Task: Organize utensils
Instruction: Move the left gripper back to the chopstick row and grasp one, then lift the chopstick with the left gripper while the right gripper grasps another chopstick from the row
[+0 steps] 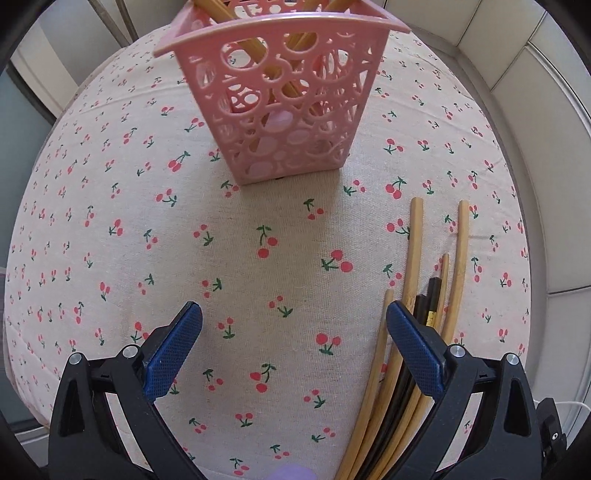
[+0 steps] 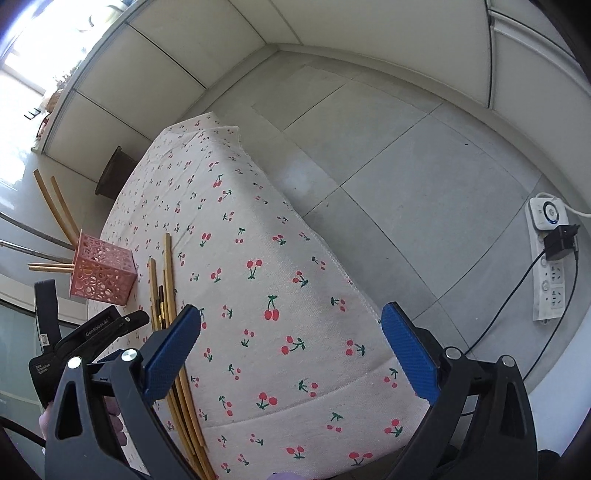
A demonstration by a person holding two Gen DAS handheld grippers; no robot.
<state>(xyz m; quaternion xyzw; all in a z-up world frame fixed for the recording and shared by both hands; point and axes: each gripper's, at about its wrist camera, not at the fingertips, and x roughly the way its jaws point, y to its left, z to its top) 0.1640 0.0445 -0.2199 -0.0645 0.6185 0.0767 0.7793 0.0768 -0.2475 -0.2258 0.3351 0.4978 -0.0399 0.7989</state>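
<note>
Pink perforated plastic holder point(image 1: 284, 99) stands upright on the cherry-print tablecloth point(image 1: 258, 258), containing several wooden chopsticks point(image 1: 221, 18). Loose wooden and black chopsticks point(image 1: 413, 258) lie nearby on the cloth. Left gripper point(image 1: 295, 347) and right gripper point(image 2: 291, 354): jaws apart, empty.

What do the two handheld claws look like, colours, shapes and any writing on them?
Both match: the left claw and right claw each have a black plastic frame with triangular cut-outs, silver round pivot bolts, and two flat fingers faced with textured blue pads. Seen from the right wrist camera, the left tool's black body carries white lettering, "GenRobot.AI", plus a small label too small to read fully. No sleeves visible.
</note>
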